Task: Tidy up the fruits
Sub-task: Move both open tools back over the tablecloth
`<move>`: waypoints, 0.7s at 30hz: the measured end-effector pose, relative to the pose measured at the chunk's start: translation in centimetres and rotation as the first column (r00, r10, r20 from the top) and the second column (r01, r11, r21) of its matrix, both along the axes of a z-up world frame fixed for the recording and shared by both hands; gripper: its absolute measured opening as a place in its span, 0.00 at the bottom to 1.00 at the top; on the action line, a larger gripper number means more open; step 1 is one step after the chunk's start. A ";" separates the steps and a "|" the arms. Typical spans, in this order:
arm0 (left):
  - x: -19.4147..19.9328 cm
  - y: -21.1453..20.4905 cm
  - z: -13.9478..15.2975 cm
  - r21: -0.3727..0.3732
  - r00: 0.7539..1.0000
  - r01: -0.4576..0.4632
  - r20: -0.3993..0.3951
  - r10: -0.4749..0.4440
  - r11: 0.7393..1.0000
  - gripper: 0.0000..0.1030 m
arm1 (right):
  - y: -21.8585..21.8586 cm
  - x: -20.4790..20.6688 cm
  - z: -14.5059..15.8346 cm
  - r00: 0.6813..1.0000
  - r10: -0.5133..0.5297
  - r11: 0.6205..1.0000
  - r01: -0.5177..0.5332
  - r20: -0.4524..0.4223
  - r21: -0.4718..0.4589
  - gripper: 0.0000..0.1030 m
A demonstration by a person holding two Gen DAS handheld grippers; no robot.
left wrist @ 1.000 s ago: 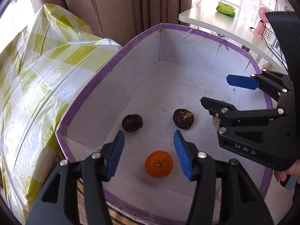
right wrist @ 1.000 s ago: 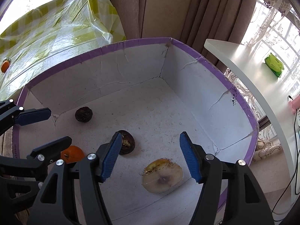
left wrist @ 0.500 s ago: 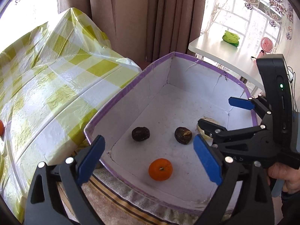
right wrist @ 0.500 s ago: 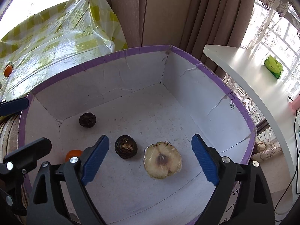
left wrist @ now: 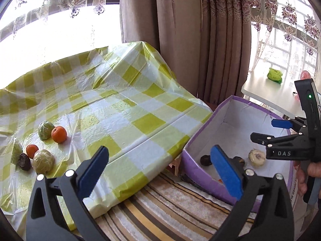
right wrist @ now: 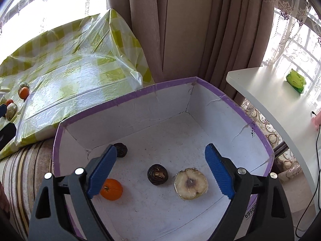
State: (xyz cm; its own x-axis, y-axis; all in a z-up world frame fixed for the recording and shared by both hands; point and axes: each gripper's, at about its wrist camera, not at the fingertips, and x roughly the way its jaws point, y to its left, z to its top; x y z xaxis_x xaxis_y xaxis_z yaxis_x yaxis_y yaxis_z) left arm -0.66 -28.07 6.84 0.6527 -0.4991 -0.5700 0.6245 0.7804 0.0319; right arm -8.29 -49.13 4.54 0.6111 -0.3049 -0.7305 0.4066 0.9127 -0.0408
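A purple-rimmed white box holds an orange, two dark wrinkled fruits and a film-wrapped cut half fruit. My right gripper hovers open above them, holding nothing. My left gripper is outside the box, over the checked tablecloth's edge; its jaws are opening with nothing between them. On the cloth at the left lie two oranges, wrapped greenish fruits and a dark fruit.
The yellow-checked plastic cloth covers a table left of the box. A striped fabric surface runs under both. Behind hang brown curtains. A white desk with a green packet stands to the right. A hand holds the right gripper.
My left gripper opened wide, rose out of the box and swung left toward the table, leaving the orange inside. My right gripper opened and lifted; the cut half fruit lies on the box floor.
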 end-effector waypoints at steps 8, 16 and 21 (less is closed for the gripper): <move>2.8 8.6 0.7 -0.077 0.981 -0.192 -0.025 0.190 0.978 0.99 | 6.5 2.7 0.4 0.989 0.148 0.989 -0.149 0.019 0.026 0.84; 6.4 18.4 0.0 -0.187 0.897 -0.436 -0.176 0.406 0.881 0.82 | 14.9 6.6 0.2 0.941 0.335 0.938 -0.338 0.058 0.073 0.84; 8.5 23.1 -1.7 -0.215 0.827 -0.544 -0.305 0.473 0.811 0.63 | 19.0 8.8 -0.2 0.906 0.415 0.903 -0.421 0.076 0.086 0.84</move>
State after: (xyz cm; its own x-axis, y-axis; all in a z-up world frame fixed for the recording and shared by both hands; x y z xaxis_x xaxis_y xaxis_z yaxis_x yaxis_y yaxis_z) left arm 7.81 -5.00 5.11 0.7281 -0.2918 -0.6203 0.0964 0.9395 -0.3288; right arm 0.48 -30.12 4.36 0.7061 0.0591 -0.7057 -0.0144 0.9975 0.0691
